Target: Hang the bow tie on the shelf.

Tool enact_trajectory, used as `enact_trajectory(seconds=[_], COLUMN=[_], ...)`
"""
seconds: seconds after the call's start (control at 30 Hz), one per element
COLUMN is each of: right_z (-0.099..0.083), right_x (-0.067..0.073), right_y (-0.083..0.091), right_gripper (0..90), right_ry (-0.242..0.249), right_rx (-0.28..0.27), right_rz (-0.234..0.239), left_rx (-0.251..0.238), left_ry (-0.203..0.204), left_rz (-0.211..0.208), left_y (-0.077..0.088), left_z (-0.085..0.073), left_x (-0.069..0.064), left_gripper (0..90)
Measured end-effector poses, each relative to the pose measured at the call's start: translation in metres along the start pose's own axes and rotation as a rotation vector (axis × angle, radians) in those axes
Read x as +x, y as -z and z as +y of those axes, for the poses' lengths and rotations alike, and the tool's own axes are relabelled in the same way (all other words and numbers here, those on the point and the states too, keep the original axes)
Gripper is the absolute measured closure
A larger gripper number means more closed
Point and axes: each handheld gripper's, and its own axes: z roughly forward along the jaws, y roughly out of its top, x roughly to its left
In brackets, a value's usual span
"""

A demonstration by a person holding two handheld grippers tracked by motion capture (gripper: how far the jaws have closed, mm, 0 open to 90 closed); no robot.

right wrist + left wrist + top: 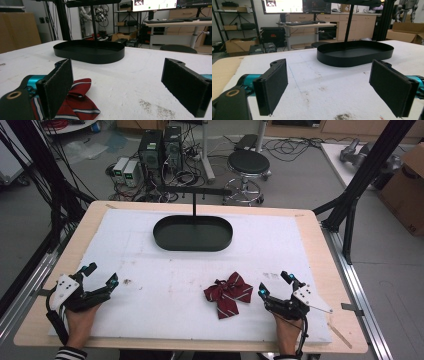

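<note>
Your left tool (99, 275) and right tool (274, 283) rest jaws apart on the surface (150, 270); bow tie (228, 293) lies beside the right one.

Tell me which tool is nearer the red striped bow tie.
Right. The right tool sits just beside the red striped bow tie, on its right, jaws open. The left tool rests far across the white mat, near the table's left edge, also open.
</note>
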Motion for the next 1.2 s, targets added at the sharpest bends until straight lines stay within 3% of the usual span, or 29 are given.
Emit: enact_trajectory(seconds=[0.53,0.8,1.2], right_z=[0.008,0.021,0.048], right_x=[-0.001,0.006,0.017], right_y=[0.001,-0.004,-0.024], right_gripper=[9.6,9.6,9.7], right_ry=[0.002,0.046,0.134], right_rx=[0.035,0.062,0.189], right_rz=[0.017,0.084,0.198], left_rx=[0.004,0.003,0.004], left_ry=[0.003,0.003,-0.003], left_rz=[0.001,0.001,0.001], left_y=[0.0,0.0,0.0], left_z=[0.0,0.0,0.0], left_x=[0.001,0.0,0.0], left_gripper=[15.6,15.5,15.6])
